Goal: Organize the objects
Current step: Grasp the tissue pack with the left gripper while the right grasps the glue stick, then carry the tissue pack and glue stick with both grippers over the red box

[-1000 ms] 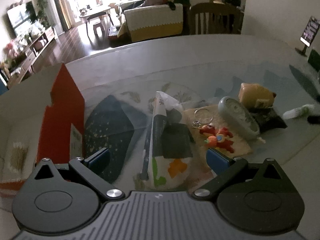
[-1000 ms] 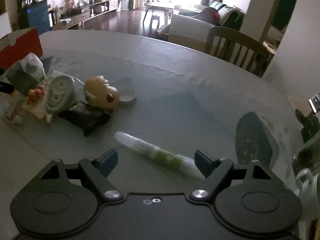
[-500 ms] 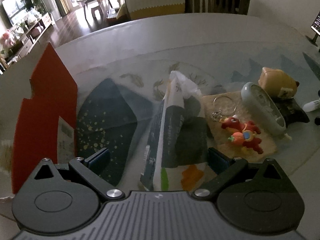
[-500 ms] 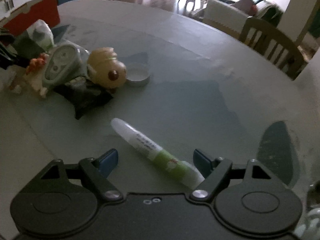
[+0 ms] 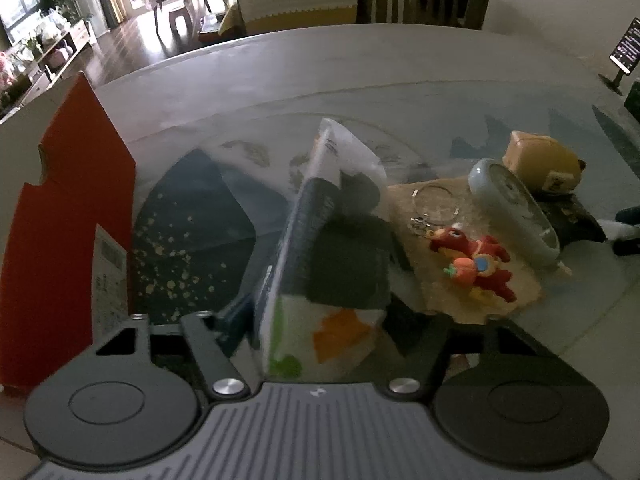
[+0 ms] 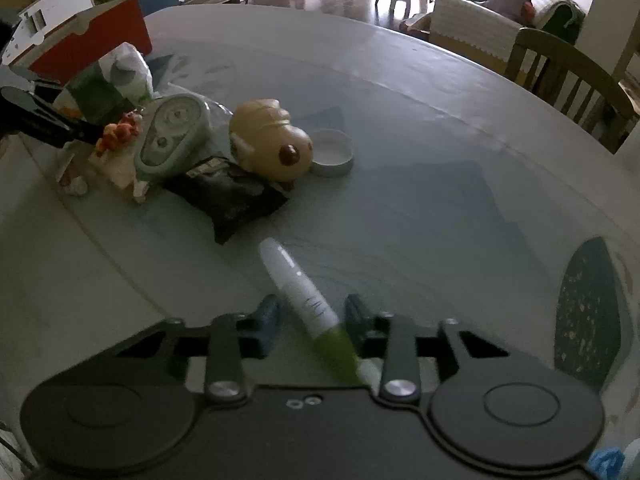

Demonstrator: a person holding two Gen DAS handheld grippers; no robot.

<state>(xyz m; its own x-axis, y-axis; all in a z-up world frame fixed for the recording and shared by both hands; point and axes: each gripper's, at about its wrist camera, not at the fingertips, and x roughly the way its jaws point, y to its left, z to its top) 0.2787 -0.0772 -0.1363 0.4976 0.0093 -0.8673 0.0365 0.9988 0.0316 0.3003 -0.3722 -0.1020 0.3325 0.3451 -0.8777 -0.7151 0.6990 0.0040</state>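
White-and-green tube (image 6: 308,312) lies between the right fingers (image 6: 362,320) closing around it, long axis skewed up-left across the gap, while left fingers (image 5: 236,316) clamp a pouch (image 5: 320,276) beside the red box (image 5: 68,216)

The left gripper (image 5: 320,322) sits low over the surface, pointing toward 12 o'clock, its 2 jaws drawn in against a packet (image 5: 324,248). The right gripper (image 6: 310,322) also points toward 12 o'clock, jaws narrowed around a tube (image 6: 304,300) that slants between them toward 11 o'clock.
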